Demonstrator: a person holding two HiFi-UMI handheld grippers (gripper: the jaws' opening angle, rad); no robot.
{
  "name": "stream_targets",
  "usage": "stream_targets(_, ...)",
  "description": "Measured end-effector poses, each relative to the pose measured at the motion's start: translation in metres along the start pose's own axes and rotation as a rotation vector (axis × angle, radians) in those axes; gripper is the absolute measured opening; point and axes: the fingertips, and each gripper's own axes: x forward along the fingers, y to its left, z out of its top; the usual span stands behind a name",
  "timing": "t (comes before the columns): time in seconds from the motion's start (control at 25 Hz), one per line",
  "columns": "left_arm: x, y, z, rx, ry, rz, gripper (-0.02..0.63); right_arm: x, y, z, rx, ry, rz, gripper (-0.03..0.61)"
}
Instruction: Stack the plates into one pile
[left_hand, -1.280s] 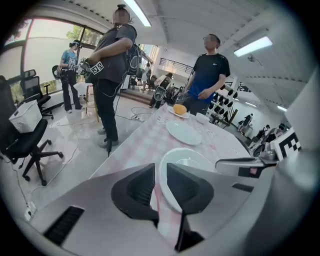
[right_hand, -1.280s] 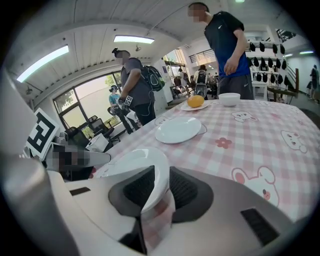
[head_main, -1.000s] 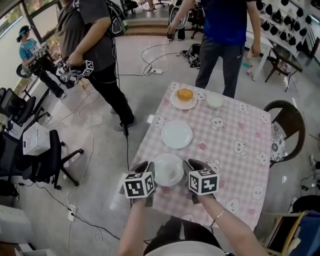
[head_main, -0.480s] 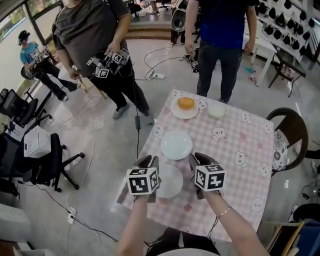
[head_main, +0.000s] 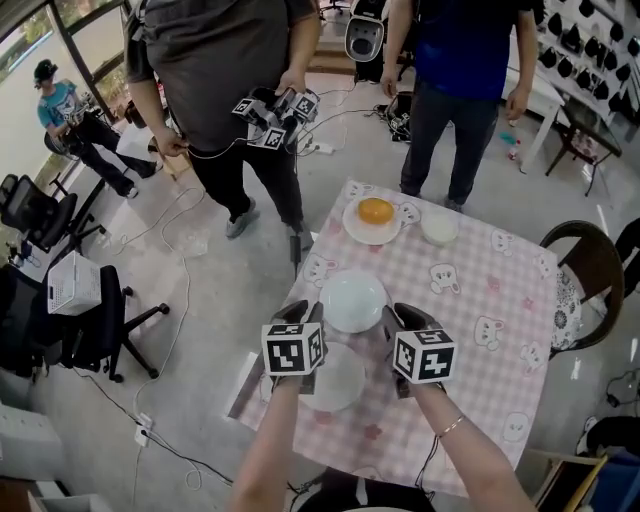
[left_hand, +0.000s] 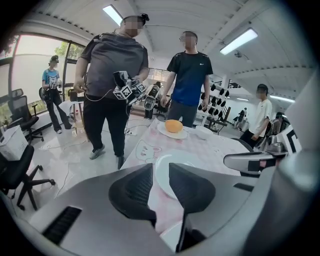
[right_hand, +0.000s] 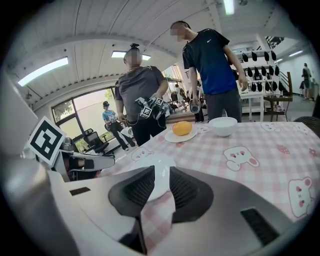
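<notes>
Desk (head_main: 480, 290), pink checked cloth. 2 empty white plates:
- middle plate (head_main: 352, 300), centre-left on the desk
- near plate (head_main: 338, 385), just beside the front edge, partly hidden in the head view

A 3rd plate (head_main: 372, 240) at the far end carries an orange round item (head_main: 375, 211) (fruit or bun, cannot tell). A white bowl (head_main: 438, 228) sits just beside it.

Left gripper (left_hand: 160, 170): fingers apart, have just been opening, nothing clamped. The middle plate shows through the gap, beyond the tips.

Right gripper (right_hand: 161, 172): fingers apart by a narrow gap, also empty, same plate ahead.

In the head view the 2 grippers flank the middle plate's near half.

Judgement:
- The plates look like glazed ceramic or melamine: stiff, smooth, likely slippery, and chip-prone if dropped.
- The low rim lies flat on the cloth and leaves little to pinch.
- Best hold is at opposite rims, 1 finger under the lip and 1 above, with both sides lifted level.
- Set it down gently, centred on the other plate.
</notes>
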Motion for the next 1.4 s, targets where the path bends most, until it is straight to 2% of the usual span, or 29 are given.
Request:
stream_targets(0.64,0.056,0.0,-0.014,0.02,0.124,0.005,0.161,0.012,-0.023,-0.011,0.016,0.026,-0.01,0.095)
stream_targets(1.04,0.075,0.004,-0.022,-0.019,0.206,-0.024,0.161,0.018,-0.026,-0.007,0.018,0.03,-0.004,0.094)
stream_targets(1.28,0.075,0.001,-0.021,-0.03,0.214,-0.033,0.161,0.019,-0.028,-0.007,0.023,0.036,-0.001,0.094)
stream_targets(1.4,0.076,-0.002,-0.021,-0.023,0.214,-0.034,0.138,0.019,-0.029,-0.008,0.024,0.036,-0.001,0.094)
